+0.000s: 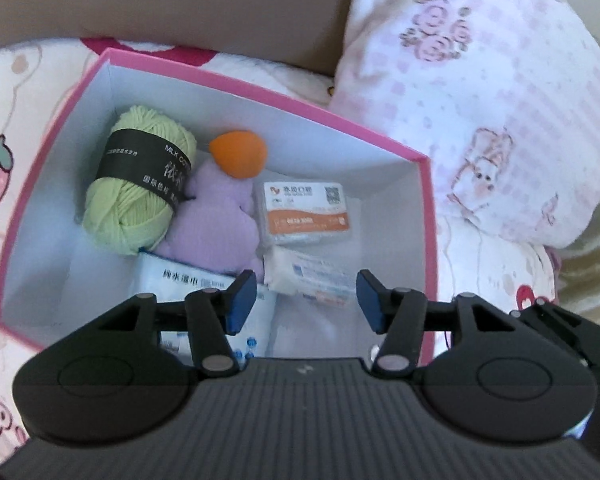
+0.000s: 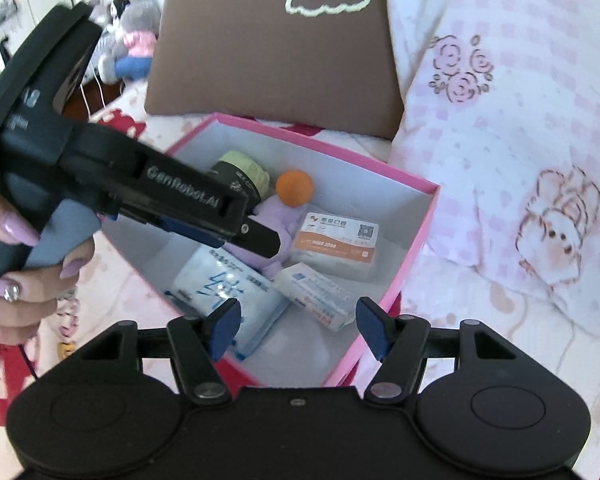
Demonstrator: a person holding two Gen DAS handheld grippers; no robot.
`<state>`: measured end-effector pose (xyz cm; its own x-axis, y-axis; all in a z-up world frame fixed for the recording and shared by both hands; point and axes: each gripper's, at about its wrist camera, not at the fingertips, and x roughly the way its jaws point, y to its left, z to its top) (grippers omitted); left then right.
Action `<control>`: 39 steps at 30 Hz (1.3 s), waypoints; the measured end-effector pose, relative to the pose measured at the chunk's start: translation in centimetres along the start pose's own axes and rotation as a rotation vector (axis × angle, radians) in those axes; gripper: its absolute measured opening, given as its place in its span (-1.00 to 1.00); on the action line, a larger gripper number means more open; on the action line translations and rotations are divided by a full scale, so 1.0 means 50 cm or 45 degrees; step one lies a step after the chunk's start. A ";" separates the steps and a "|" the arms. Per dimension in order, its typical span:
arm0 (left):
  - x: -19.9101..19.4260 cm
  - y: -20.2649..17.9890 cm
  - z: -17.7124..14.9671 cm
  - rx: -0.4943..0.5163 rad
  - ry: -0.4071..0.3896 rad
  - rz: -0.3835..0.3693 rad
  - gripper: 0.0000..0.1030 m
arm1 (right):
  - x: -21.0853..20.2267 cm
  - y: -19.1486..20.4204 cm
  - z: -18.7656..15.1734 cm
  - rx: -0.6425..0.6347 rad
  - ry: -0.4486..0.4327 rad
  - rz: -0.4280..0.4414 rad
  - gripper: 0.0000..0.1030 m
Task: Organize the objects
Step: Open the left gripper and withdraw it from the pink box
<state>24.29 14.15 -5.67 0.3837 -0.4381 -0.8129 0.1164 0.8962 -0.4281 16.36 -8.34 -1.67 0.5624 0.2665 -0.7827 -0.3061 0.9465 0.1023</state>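
Left wrist view shows my left gripper (image 1: 306,296) above the near end of the pink box (image 1: 236,80), jaws partly open with nothing between the blue pads. Inside the box lie a green yarn ball (image 1: 136,180), a purple plush toy (image 1: 216,216) with an orange ball (image 1: 239,155) at its top, an orange-and-white card box (image 1: 306,212), a white tissue pack (image 1: 312,276) and a wipes pack (image 1: 188,280) just under my left finger. From the right wrist view, my right gripper (image 2: 296,326) hangs over the box's near corner, jaws likewise partly open and empty, while a hand (image 2: 24,272) holds the left tool's handle. I judge the items already sit in the box, which rests on the printed bedsheet (image 1: 28,92) beside a pillow (image 1: 480,100). Next likely calls for fetching any remaining item, though none is visible outside the box.
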 end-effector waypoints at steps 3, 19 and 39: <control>-0.028 -0.012 -0.022 0.018 0.002 0.006 0.14 | -0.025 0.004 -0.008 0.020 -0.028 0.018 0.33; -0.195 -0.130 -0.146 0.183 -0.078 0.007 0.22 | -0.197 0.031 -0.081 0.083 -0.079 -0.105 0.40; -0.296 -0.237 -0.281 0.378 -0.072 0.085 0.35 | -0.317 0.020 -0.187 0.253 -0.153 -0.228 0.61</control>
<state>4.34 9.05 5.88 0.4491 -0.3808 -0.8083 0.3484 0.9076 -0.2341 -0.06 -13.31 5.10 0.6846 0.1003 -0.7219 -0.0437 0.9944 0.0967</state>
